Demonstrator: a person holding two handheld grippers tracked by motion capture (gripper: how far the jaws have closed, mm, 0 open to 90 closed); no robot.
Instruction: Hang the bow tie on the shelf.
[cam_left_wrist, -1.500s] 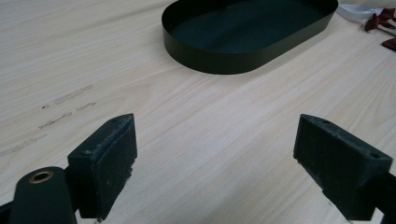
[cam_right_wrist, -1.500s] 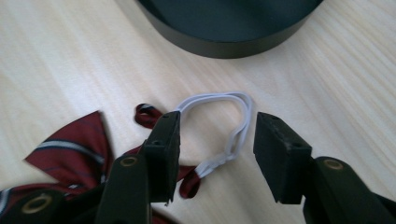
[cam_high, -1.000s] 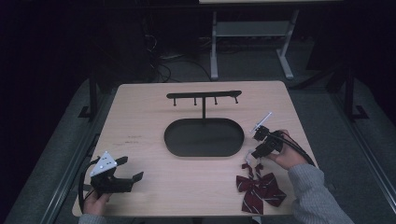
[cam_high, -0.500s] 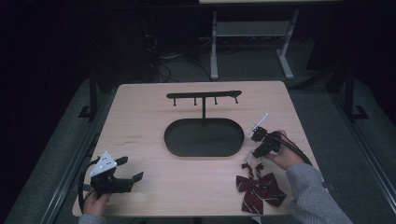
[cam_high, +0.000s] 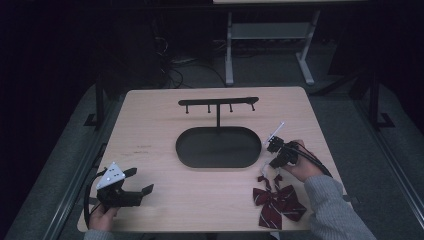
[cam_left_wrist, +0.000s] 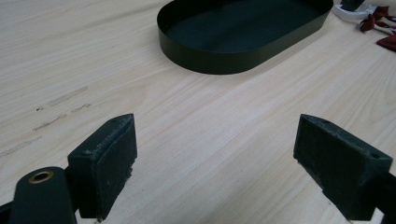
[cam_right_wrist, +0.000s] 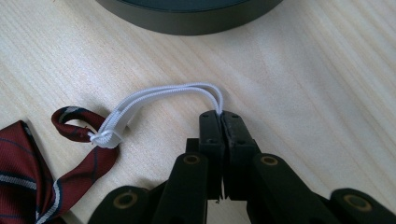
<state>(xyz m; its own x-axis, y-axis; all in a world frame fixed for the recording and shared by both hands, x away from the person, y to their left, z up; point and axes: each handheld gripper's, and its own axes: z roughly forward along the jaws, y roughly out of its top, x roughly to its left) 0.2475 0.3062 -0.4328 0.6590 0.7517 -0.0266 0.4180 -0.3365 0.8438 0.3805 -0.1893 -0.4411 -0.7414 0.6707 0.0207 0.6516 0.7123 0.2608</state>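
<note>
Looks like a lab or test room set up for recording, not a home. Dark all round, with light falling on one pale wooden table (cam_high: 150, 130) alone. Behind it, loose cables (cam_high: 172, 67) on a grey floor (cam_high: 280, 75) and the white metal legs of another bench (cam_high: 265, 45). Dark metal frame rails (cam_high: 97, 105) beside the table. On top, only staged props: a black oval tray (cam_high: 218, 147) and a black peg rack (cam_high: 218, 103).
</note>
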